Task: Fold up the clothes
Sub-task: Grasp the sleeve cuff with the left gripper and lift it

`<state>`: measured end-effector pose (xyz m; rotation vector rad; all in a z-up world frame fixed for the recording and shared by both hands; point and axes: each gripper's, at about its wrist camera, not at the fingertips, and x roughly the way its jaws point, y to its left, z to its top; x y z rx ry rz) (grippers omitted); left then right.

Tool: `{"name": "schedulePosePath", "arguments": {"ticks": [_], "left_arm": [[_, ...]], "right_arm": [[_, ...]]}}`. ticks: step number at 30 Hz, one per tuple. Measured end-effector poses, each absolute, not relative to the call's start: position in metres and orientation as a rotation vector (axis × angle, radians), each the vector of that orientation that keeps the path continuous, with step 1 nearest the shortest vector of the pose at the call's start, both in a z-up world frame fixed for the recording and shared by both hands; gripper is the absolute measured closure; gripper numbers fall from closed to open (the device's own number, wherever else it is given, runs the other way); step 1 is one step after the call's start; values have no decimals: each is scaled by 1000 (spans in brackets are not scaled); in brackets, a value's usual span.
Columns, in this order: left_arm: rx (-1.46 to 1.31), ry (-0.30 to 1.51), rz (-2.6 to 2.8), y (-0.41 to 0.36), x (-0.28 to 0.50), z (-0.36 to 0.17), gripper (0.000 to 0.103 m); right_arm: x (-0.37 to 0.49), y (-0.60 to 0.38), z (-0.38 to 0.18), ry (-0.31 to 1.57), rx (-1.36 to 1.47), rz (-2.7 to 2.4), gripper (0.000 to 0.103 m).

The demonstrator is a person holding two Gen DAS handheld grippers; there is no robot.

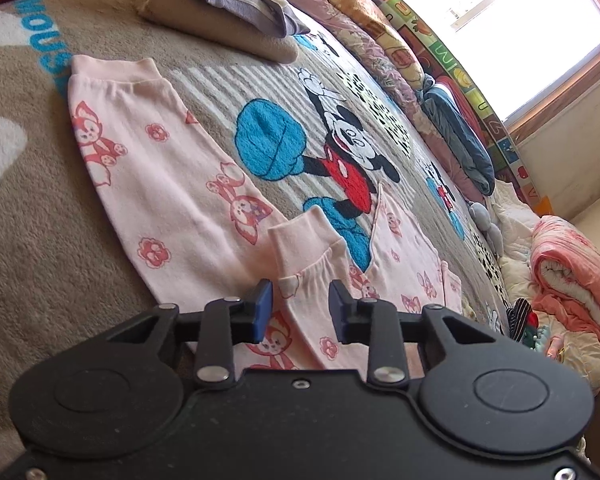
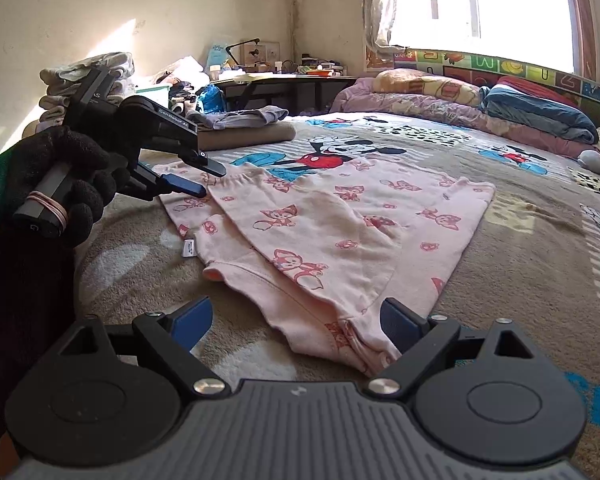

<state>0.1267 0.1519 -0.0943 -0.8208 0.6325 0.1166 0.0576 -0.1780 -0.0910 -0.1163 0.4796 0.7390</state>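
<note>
A pink top [image 1: 172, 184] printed with red foxes lies flat on a Mickey Mouse blanket [image 1: 340, 152]. One sleeve is folded across it, and that sleeve's ribbed cuff [image 1: 304, 236] lies just ahead of my left gripper [image 1: 300, 308]. The left gripper is open and low over the sleeve, with fabric showing between its blue pads [image 1: 263, 308]. In the right wrist view the same top [image 2: 340, 220] spreads ahead of my right gripper [image 2: 298, 320], which is wide open at the garment's near folded corner. A black-gloved hand [image 2: 60, 176] holds the left gripper [image 2: 206, 179] over the far-left edge.
A beige folded blanket topped with purple clothes [image 1: 220, 12] sits at the bed's far side. Rolled quilts and a blue bundle [image 1: 456, 132] line the wall under the window. A pink quilt [image 1: 572, 272] lies at the right, and a cluttered desk [image 2: 284, 80] stands beyond the bed.
</note>
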Motion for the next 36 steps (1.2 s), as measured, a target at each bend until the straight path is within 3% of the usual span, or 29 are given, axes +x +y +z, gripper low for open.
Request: {"name": "schedulePosePath", "arguments": {"ticks": [1, 2, 6, 20, 36], "left_arm": [[-812, 634, 114, 151, 129, -93, 86], [-798, 634, 108, 149, 130, -91, 97], [-748, 621, 76, 139, 135, -77, 102], [-653, 567, -95, 71, 204, -11, 103], [-553, 622, -160, -10, 288, -9, 103]], "right_arm": [[58, -178, -91, 481, -113, 741, 13], [59, -179, -91, 482, -109, 744, 13], [63, -180, -90, 487, -95, 753, 13], [68, -187, -88, 500, -69, 761, 13], [77, -195, -89, 576, -21, 812, 13]]}}
